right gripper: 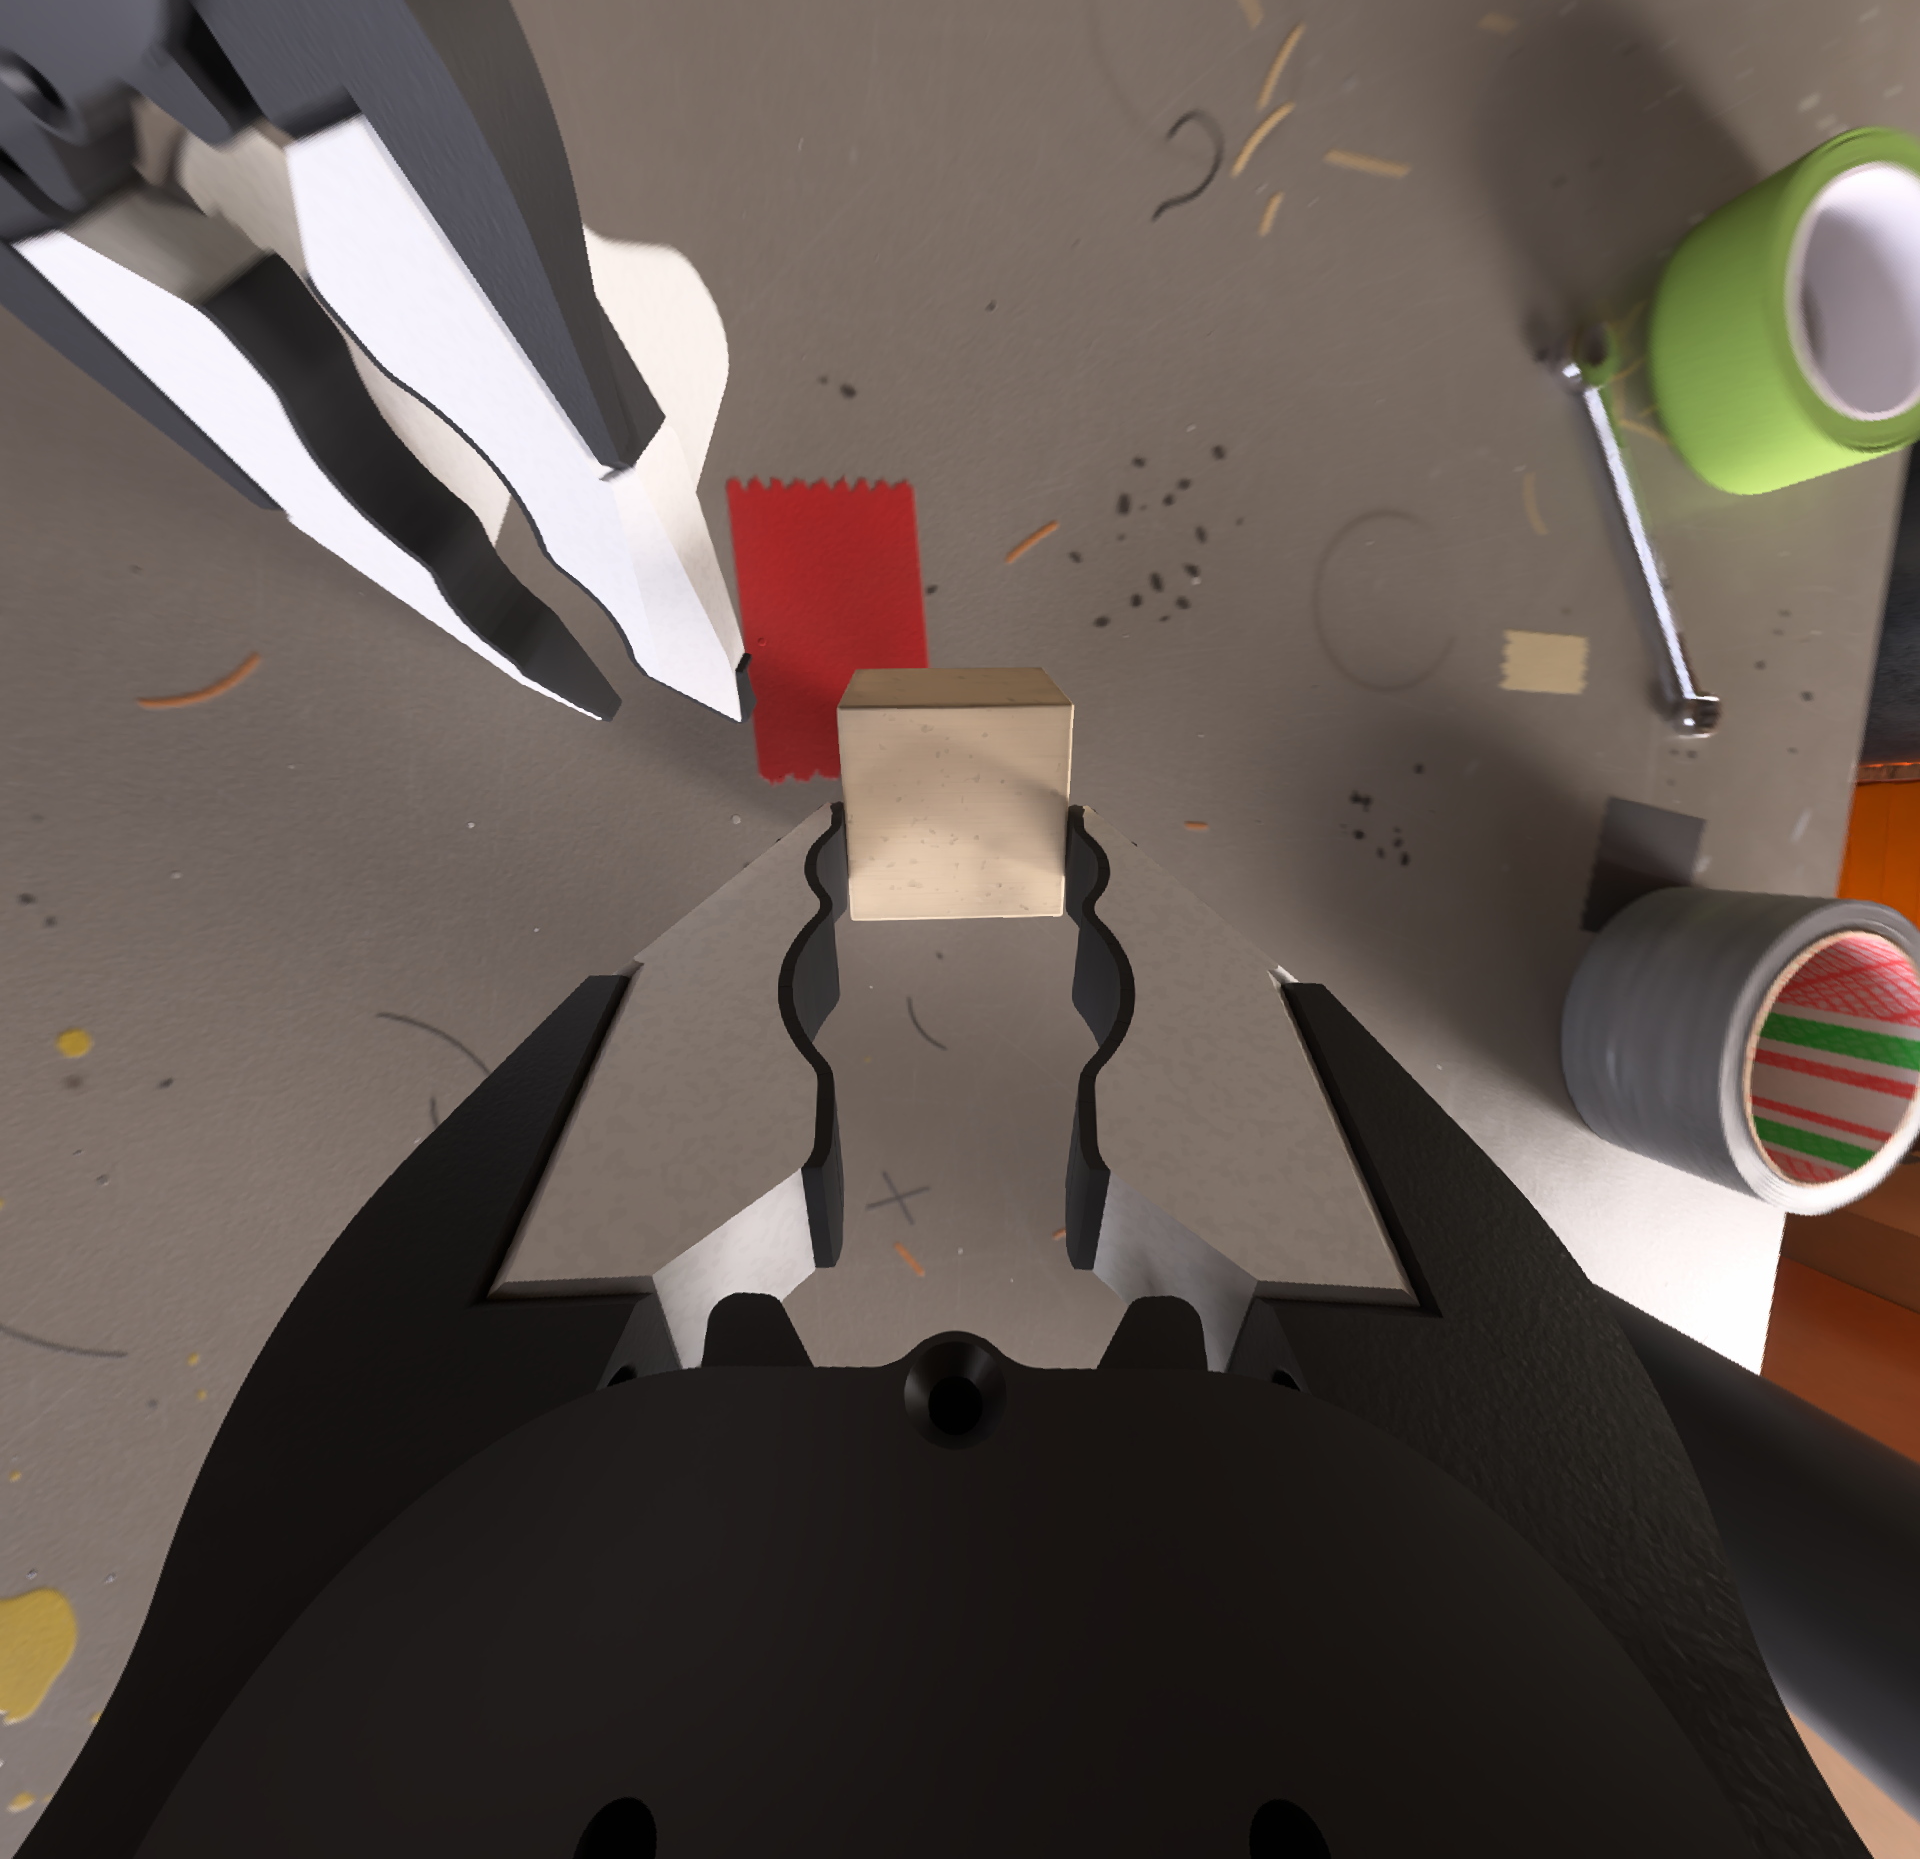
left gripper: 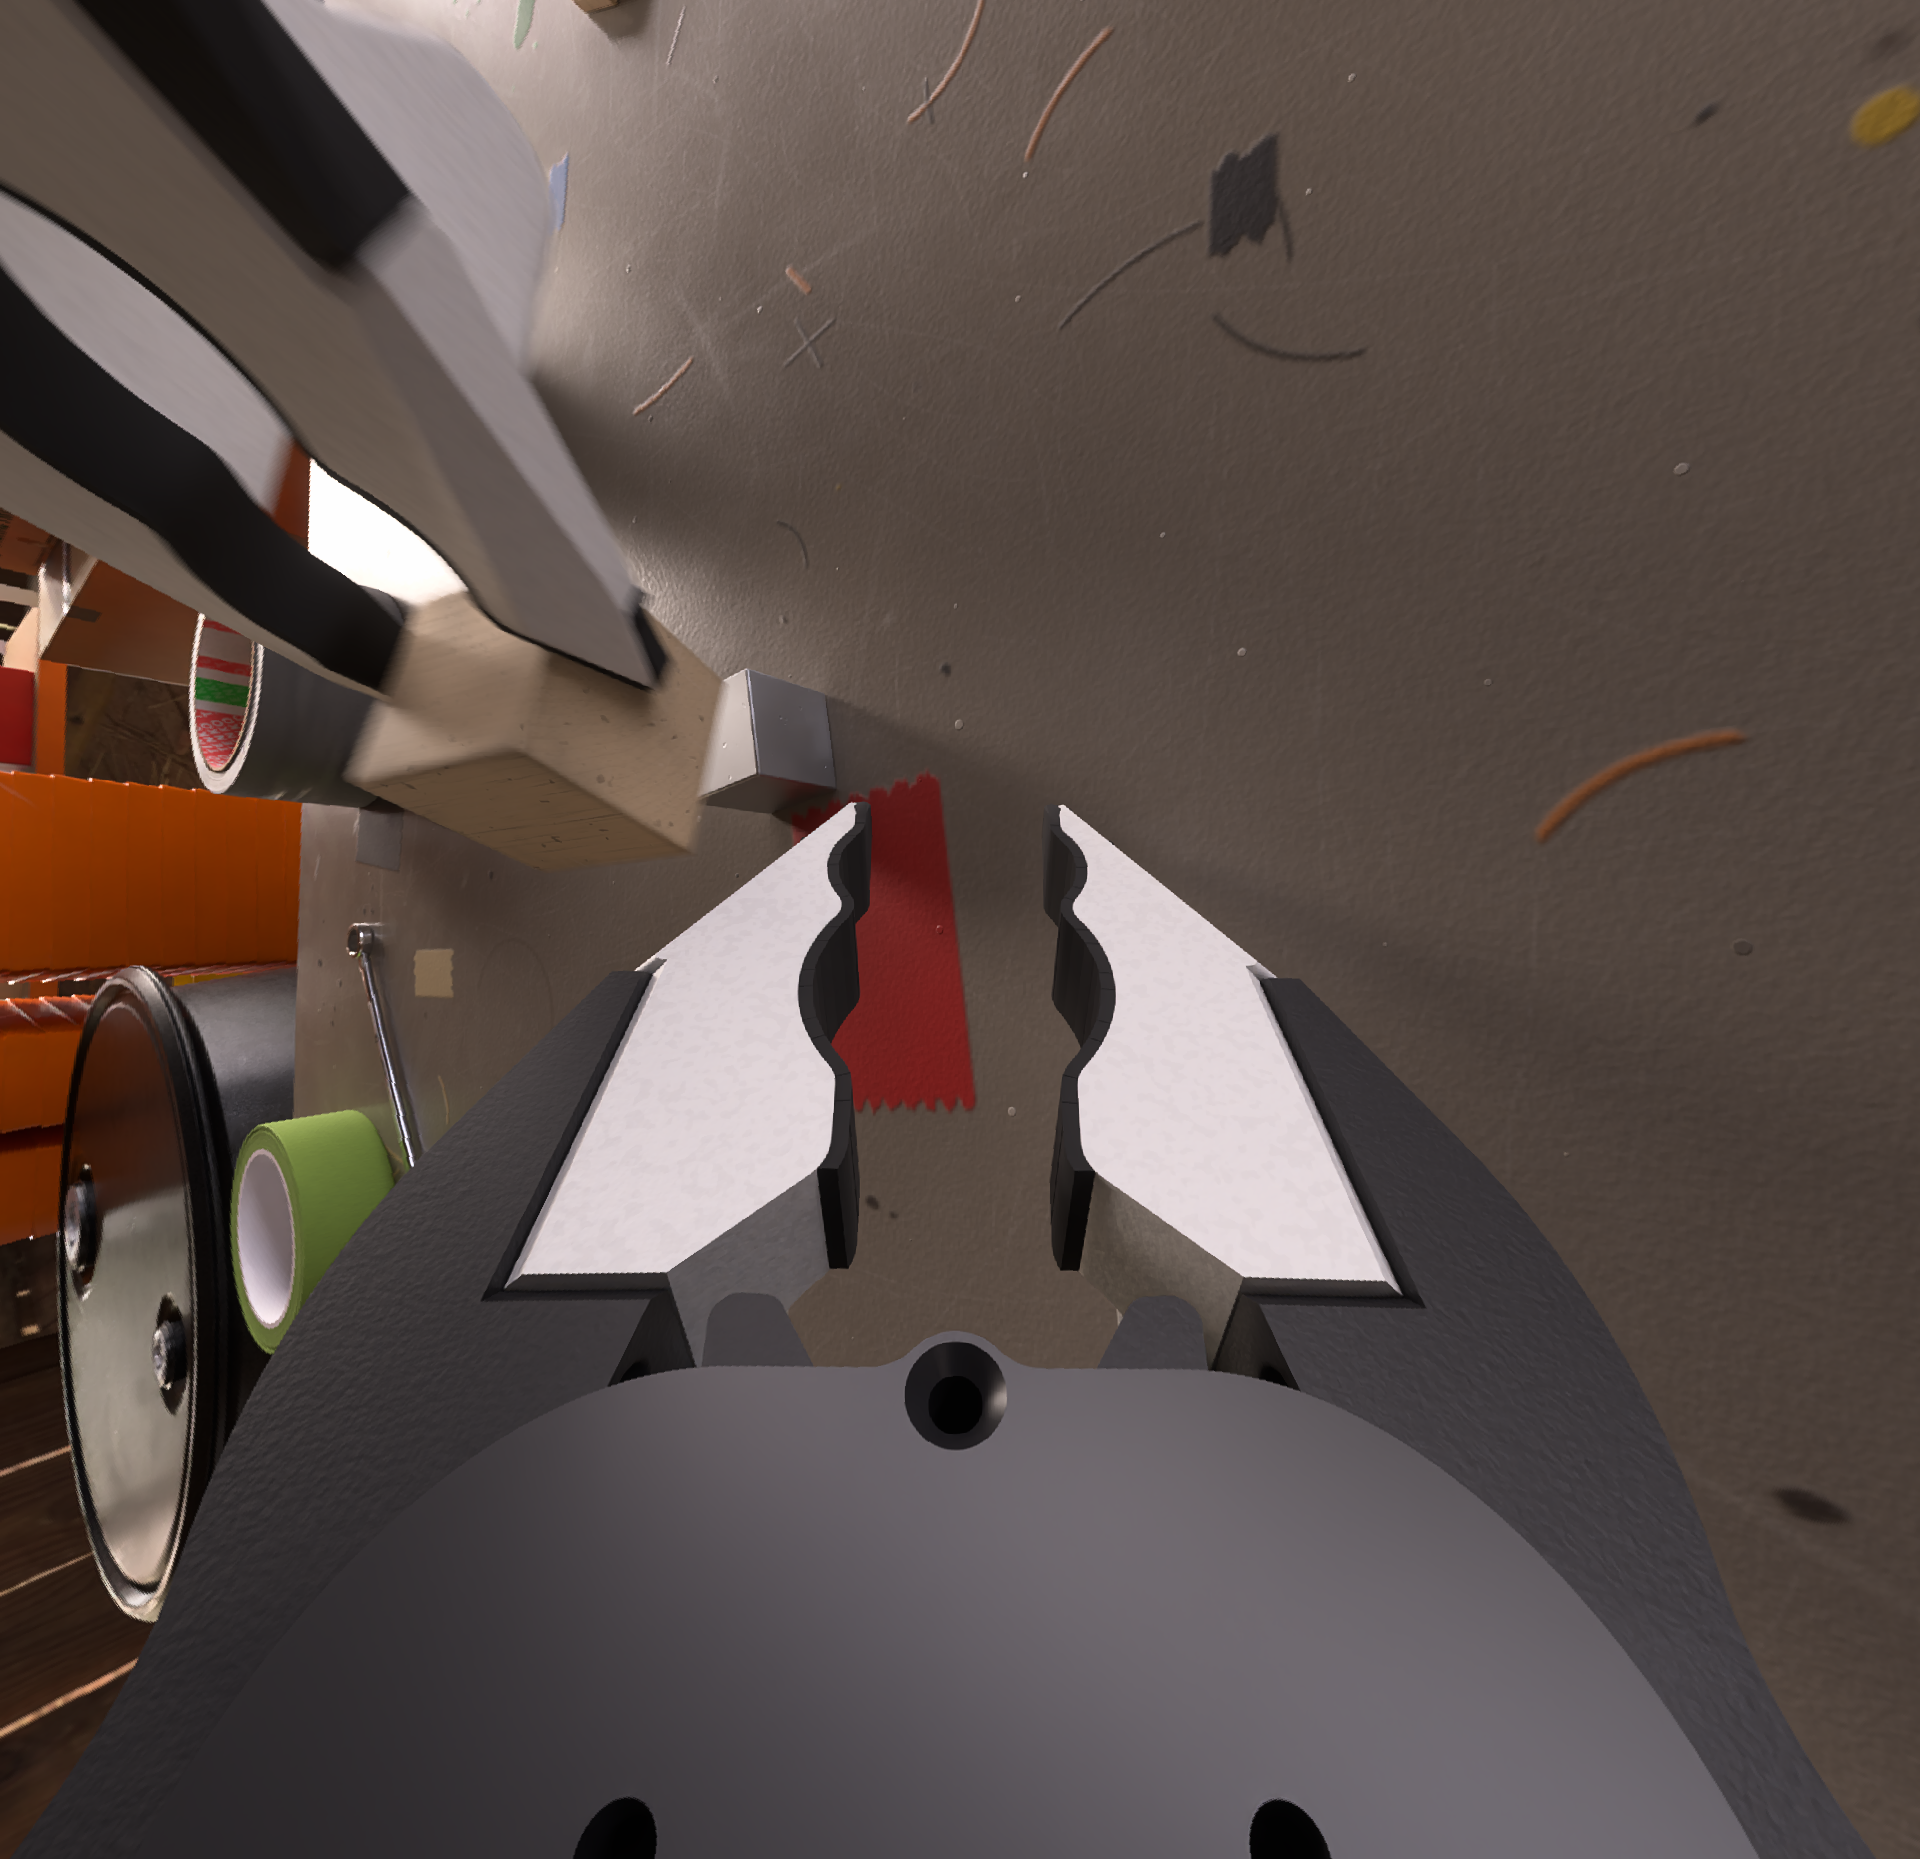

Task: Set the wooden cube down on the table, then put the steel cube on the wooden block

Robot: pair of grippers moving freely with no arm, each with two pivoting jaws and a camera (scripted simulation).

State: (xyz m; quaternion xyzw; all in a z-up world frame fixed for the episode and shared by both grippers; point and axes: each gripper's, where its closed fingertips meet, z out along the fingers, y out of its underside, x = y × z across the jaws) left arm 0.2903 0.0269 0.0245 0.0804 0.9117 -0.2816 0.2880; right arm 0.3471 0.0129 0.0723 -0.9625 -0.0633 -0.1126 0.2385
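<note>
My right gripper (right gripper: 956, 822) is shut on the pale wooden cube (right gripper: 951, 801) at its fingertips. In the left wrist view the wooden cube (left gripper: 520, 760) hangs a little above the table between the right gripper's fingers (left gripper: 520, 479). The small steel cube (left gripper: 774, 739) sits on the table just right of it and does not show in the right wrist view. My left gripper (left gripper: 956, 822) is open and empty, hovering over a red tape patch (left gripper: 904, 957) just short of the steel cube. It also shows in the right wrist view (right gripper: 675, 703), upper left.
A green tape roll (right gripper: 1787, 313), a wrench (right gripper: 1642, 542) and a grey tape roll (right gripper: 1745, 1051) lie near the table's edge (right gripper: 1766, 1290). Orange bins (left gripper: 145, 874) and a black disc (left gripper: 135, 1290) stand beyond it. The grey table (left gripper: 1351, 562) carries scratches and paint spots.
</note>
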